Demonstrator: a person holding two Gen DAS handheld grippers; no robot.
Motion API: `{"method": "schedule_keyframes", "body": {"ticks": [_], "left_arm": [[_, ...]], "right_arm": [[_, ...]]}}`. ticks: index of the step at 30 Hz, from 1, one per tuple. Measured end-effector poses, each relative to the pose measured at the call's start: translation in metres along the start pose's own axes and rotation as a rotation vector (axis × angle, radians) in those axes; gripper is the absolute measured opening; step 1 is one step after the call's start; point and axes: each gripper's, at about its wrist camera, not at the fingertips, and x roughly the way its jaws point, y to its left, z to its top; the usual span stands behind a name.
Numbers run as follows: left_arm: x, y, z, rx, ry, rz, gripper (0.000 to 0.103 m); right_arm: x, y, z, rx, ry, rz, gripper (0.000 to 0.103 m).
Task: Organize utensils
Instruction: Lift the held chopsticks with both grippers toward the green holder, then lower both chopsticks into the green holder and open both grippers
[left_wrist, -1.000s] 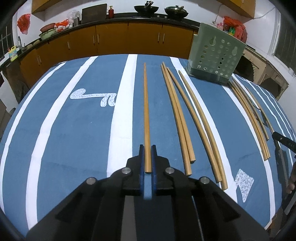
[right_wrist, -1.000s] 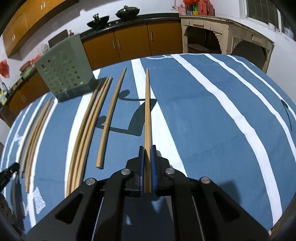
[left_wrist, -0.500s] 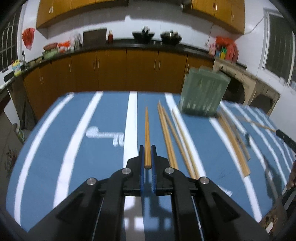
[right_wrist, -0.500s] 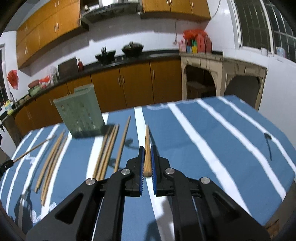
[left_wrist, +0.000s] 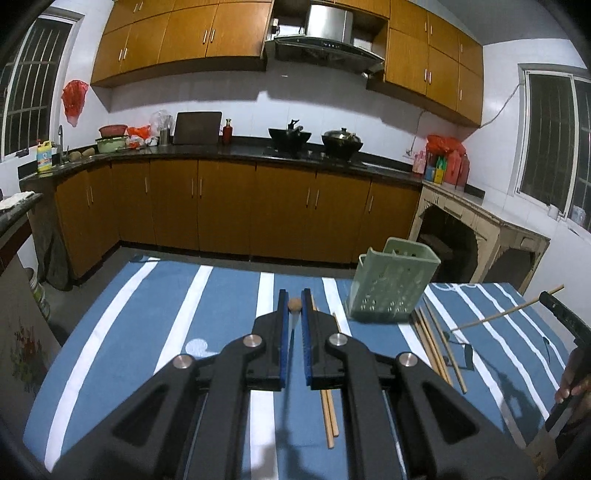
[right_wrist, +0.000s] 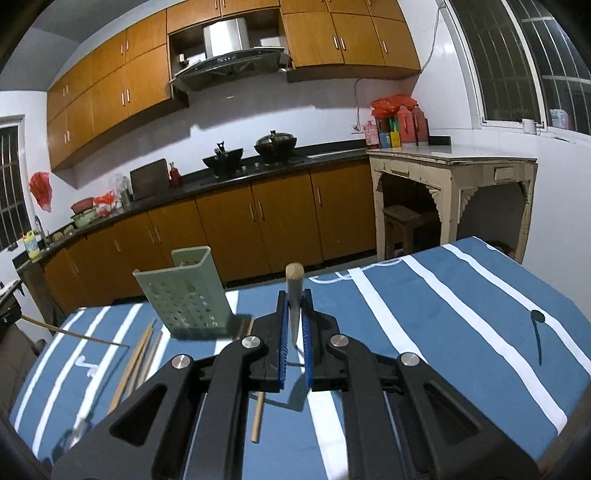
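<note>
My left gripper (left_wrist: 294, 300) is shut on a wooden chopstick (left_wrist: 294, 305), held end-on above the blue striped tablecloth (left_wrist: 155, 332). My right gripper (right_wrist: 294, 301) is shut on another wooden chopstick (right_wrist: 294, 280), also pointing away from the camera. A green perforated utensil holder (left_wrist: 391, 284) stands on the table ahead and to the right of the left gripper; in the right wrist view it (right_wrist: 188, 295) stands to the left. Several loose chopsticks (left_wrist: 434, 339) lie on the cloth near it, and more (right_wrist: 138, 360) show in the right wrist view.
Wooden kitchen cabinets (left_wrist: 221, 218) and a counter with woks run behind the table. A cream side table (right_wrist: 450, 195) stands at the right. The right gripper with its chopstick (left_wrist: 509, 308) shows at the right edge of the left wrist view.
Both grippers have lifted and tilted up with their chopsticks, from lying along the cloth to held level above the table. The view now takes in the kitchen wall.
</note>
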Motion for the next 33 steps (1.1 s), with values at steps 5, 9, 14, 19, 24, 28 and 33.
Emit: {"method": "schedule_keyframes", "body": {"ticks": [5,9,14,19,24,28,33], "left_arm": [[0.002,-0.003,0.010,-0.005,-0.015,0.003,0.007],[0.003,-0.003,0.021,0.000,-0.027,0.002,0.007],[-0.002,-0.005,0.042,0.013,-0.065,0.000,0.007],[-0.008,-0.009,0.061,0.020,-0.095,-0.003,0.007],[-0.016,-0.022,0.091,0.039,-0.140,-0.019,0.007],[-0.025,-0.036,0.130,0.026,-0.198,-0.055,0.007],[-0.034,-0.055,0.182,-0.002,-0.306,-0.078,0.007]], "right_arm": [[0.004,0.002,0.008,0.010,-0.002,0.020,0.008],[0.007,0.002,0.014,0.019,0.001,0.024,0.008],[0.009,0.001,0.029,0.034,-0.005,0.032,0.008],[0.007,0.007,0.050,0.027,-0.017,0.053,0.008],[-0.005,0.018,0.083,0.022,-0.061,0.106,0.008],[-0.014,0.027,0.114,0.032,-0.119,0.156,0.008],[-0.008,0.047,0.146,0.056,-0.168,0.236,0.008]]}}
